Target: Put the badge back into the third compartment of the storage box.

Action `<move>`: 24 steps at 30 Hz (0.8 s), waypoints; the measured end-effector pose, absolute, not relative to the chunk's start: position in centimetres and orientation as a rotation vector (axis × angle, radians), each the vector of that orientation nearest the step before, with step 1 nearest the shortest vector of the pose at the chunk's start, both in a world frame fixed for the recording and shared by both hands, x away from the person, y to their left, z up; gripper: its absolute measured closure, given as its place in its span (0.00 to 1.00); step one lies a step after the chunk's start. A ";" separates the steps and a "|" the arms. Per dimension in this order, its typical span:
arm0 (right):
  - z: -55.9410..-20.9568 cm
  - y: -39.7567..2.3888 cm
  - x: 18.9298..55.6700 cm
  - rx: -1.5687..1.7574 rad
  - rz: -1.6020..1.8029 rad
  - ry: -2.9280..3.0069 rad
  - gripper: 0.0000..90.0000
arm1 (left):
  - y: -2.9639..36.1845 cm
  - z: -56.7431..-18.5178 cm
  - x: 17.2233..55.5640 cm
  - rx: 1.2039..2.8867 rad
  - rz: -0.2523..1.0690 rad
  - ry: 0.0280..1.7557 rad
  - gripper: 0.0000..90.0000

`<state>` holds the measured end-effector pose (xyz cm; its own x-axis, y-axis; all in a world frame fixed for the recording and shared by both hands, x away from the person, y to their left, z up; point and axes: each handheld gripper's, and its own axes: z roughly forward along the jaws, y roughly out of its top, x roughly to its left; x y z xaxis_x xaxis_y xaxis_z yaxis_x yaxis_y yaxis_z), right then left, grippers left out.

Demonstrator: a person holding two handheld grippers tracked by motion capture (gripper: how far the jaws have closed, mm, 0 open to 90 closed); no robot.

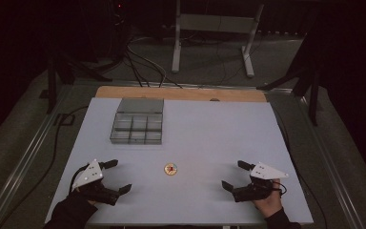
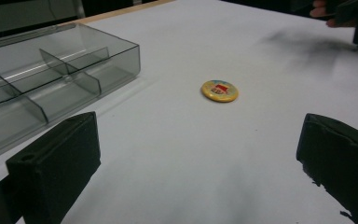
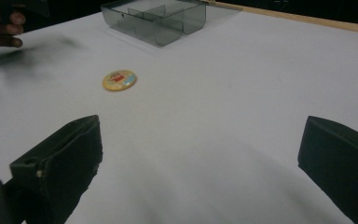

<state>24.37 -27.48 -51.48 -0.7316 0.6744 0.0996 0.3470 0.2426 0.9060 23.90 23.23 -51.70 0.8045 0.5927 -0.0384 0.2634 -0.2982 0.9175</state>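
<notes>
Left gripper near counter's near-left corner, jaws wide apart, nothing between, pointing inward. Right gripper near near-right corner, jaws wide apart, empty, pointing inward. Hands gripping both from near edge.

The round badge lies flat on the table, nearer the person than the compartment box, which sits behind it and to its left, with the left gripper to its left and the right gripper to its right, both apart from it.
</notes>
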 end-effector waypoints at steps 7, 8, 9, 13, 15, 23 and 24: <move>-51.4 -27.6 24.5 0.941 1.505 2.243 0.00 | 23.3 -51.7 23.9 1.907 0.381 0.658 0.00; -51.4 -27.6 24.4 0.937 1.505 2.242 0.00 | 23.3 -51.7 23.9 1.907 0.381 0.658 0.00; -51.3 -27.6 24.4 0.935 1.503 2.237 0.00 | 23.3 -51.7 24.0 1.917 0.375 0.660 0.00; -51.1 -27.7 24.3 0.932 1.524 2.225 0.00 | 23.1 -51.7 24.0 1.934 0.371 0.651 0.00; -51.1 -27.7 24.3 0.928 1.514 2.226 0.00 | 23.1 -51.8 24.0 1.931 0.367 0.650 0.00; -50.9 -27.6 24.3 0.947 1.521 2.212 0.00 | 22.9 -51.7 23.7 1.954 0.352 0.628 0.00; -50.9 -27.5 24.3 0.944 1.513 2.213 0.00 | 22.9 -51.7 23.7 1.954 0.352 0.628 0.00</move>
<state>24.30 -27.55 -50.93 -0.7397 0.6629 0.1157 0.3485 0.2303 0.9086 23.66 22.91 -51.71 0.8222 0.5686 -0.0269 0.2739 -0.3538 0.8943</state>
